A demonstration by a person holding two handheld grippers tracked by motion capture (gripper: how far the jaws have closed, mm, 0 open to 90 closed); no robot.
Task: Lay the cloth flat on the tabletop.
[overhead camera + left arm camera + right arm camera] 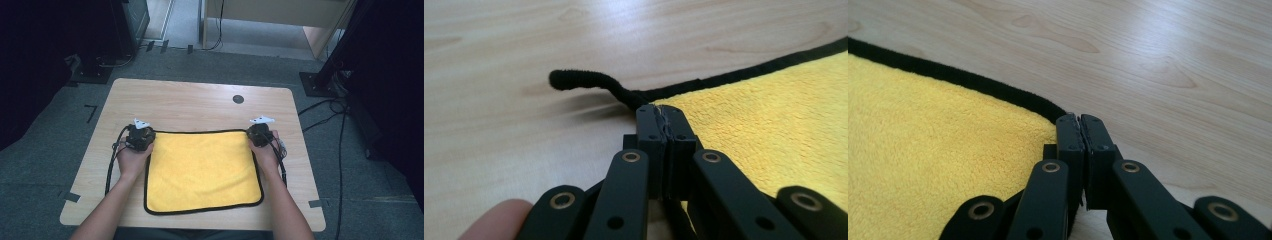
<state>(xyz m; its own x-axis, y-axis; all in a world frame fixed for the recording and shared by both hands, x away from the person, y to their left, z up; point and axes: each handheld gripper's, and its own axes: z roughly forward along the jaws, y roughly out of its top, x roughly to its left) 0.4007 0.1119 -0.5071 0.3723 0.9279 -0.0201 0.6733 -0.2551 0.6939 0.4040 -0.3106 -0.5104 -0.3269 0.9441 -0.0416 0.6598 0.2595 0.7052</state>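
Note:
A yellow cloth (202,167) with a black border lies flat on the wooden table (195,102). My left gripper (142,133) sits at the cloth's far left corner, and in the left gripper view its jaws (663,114) are pressed together on the black edge of the cloth (769,110). A black hanging loop (584,82) sticks out past the tips onto the wood. At the far right corner, my right gripper (259,132) is shut (1079,121) on the rounded black border of the cloth (923,155).
A dark round hole (238,99) sits in the table's far part. Black cables (111,165) trail from both grippers along the forearms. Bare wood lies beyond the cloth and on either side. Dark equipment stands (320,80) flank the table on grey carpet.

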